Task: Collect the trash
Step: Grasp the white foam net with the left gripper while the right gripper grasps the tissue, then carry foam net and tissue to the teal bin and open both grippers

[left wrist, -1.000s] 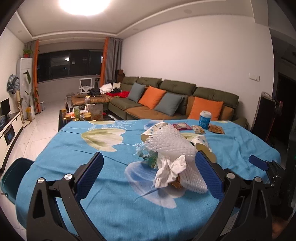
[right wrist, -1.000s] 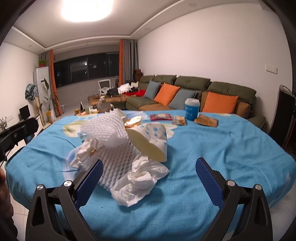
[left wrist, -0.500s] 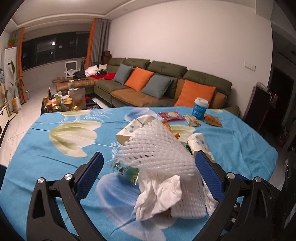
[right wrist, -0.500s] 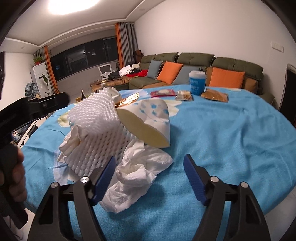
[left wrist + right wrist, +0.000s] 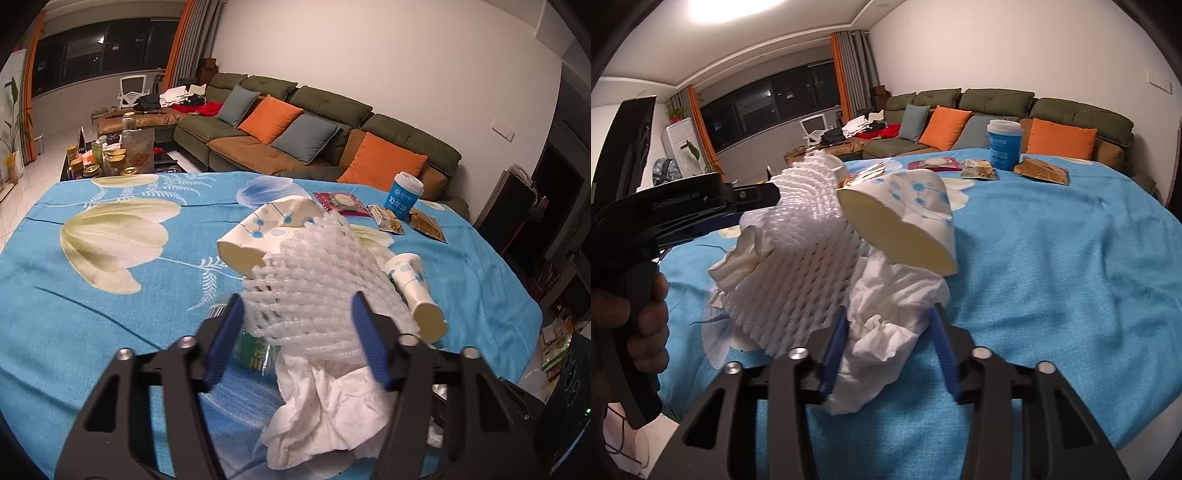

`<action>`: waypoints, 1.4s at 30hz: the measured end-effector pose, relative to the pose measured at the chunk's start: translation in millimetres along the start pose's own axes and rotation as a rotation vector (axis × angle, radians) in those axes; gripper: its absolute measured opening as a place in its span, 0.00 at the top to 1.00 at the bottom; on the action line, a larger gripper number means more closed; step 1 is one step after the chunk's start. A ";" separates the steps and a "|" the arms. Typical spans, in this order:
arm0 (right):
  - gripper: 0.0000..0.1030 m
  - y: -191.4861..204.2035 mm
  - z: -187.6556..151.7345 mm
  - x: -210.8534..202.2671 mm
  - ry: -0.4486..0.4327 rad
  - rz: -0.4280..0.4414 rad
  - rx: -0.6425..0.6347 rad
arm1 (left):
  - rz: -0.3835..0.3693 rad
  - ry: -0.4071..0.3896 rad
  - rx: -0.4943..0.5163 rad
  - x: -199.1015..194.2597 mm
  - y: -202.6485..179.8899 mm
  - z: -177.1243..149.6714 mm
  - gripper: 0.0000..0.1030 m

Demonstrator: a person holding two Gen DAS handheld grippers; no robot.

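Behind blue floral tablecloth, green sofa

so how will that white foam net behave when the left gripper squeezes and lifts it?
The foam net looks like open mesh, so it probably crushes between the left gripper fingers and weighs little. It overlaps the crumpled tissue, which may snag and drag along.

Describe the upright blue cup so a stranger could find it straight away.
Start at the blue floral tablecloth and look to its far edge, nearest the green sofa. The blue cup stands there beside flat snack packets. Unlike the white dotted paper cups lying in the trash pile, it is upright, blue, with a white lid.
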State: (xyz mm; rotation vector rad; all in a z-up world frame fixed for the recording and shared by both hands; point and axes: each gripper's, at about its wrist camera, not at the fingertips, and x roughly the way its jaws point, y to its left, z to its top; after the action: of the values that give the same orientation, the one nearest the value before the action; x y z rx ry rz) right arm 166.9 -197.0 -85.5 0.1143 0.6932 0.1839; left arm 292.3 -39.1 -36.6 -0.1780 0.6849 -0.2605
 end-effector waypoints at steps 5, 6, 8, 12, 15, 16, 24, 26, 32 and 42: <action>0.84 4.0 -0.1 -4.9 -0.004 0.019 0.001 | -0.027 0.001 0.007 -2.8 -0.1 0.4 0.76; 0.85 4.1 -0.2 -5.9 -0.007 0.020 0.002 | -0.033 -0.003 0.005 -3.3 0.3 0.5 0.78; 0.87 5.5 -0.4 -8.9 -0.011 0.021 -0.002 | -0.051 -0.011 0.005 -6.7 0.6 1.5 0.86; 0.89 7.8 -0.7 -18.9 -0.029 0.021 -0.004 | -0.088 -0.046 -0.010 -23.0 -1.1 3.5 0.87; 0.90 8.5 0.6 -25.8 -0.044 0.019 -0.008 | -0.118 -0.095 -0.025 -43.7 -1.7 9.8 0.88; 0.90 9.0 1.4 -29.8 -0.055 0.016 -0.010 | -0.125 -0.115 -0.028 -51.8 -1.8 12.5 0.88; 0.90 15.7 17.5 -55.1 -0.132 0.015 -0.032 | -0.123 -0.252 -0.036 -121.4 2.0 23.7 0.88; 0.90 20.5 23.8 -61.6 -0.157 0.026 -0.047 | -0.095 -0.286 -0.040 -142.6 9.2 21.4 0.88; 0.90 48.8 43.6 -71.5 -0.208 0.086 -0.116 | 0.007 -0.359 -0.080 -204.5 40.9 8.0 0.88; 0.90 145.0 75.4 -61.1 -0.227 0.326 -0.262 | 0.243 -0.448 -0.192 -308.2 119.6 -26.6 0.88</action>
State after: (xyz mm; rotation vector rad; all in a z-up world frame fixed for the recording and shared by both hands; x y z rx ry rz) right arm 150.4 -71.2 34.2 -0.0038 0.4154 0.5632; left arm 67.1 163.7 98.5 -0.3218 0.2795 0.0809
